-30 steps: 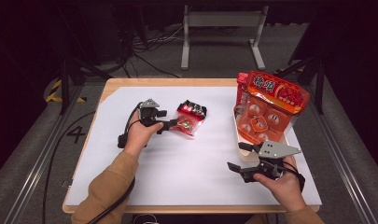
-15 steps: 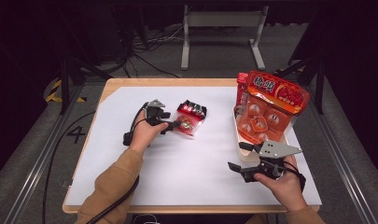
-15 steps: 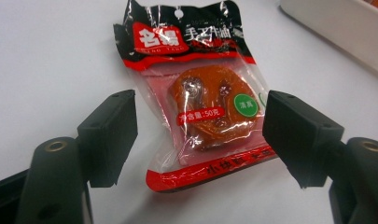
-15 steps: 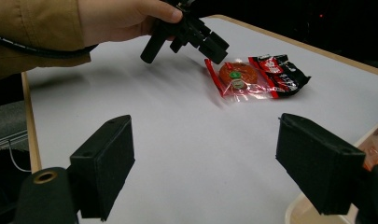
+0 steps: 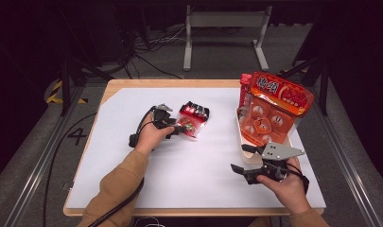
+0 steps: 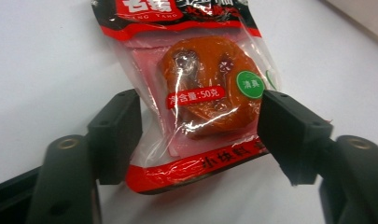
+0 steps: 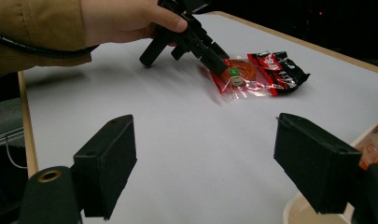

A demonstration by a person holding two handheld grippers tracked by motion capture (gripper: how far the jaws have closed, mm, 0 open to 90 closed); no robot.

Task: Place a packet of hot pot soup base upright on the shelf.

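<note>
**Left jaws closing around one snack packet**

High view: two grippers work over a white table. The left gripper sits at the 9 o'clock side of one small snack packet lying flat near the table's middle. At 3 o'clock stands one white tray holding large orange-red snack bags propped upright; at least two, though the exact count is hard to tell. The right gripper hovers at the tray's 6 o'clock corner, jaws parted, holding nothing.

Left gripper view: the snack packet, clear plastic with red and black edges around one orange-brown piece, lies between the two black jaws. The left gripper has just been closing; its jaws stand at the packet's 9 and 3 o'clock edges, and whether the pads already press on it I cannot tell.

Right gripper view: the right gripper stands wide open over bare table. At 12 o'clock the left gripper reaches the snack packet; the tray edge shows at 4 o'clock.
</note>
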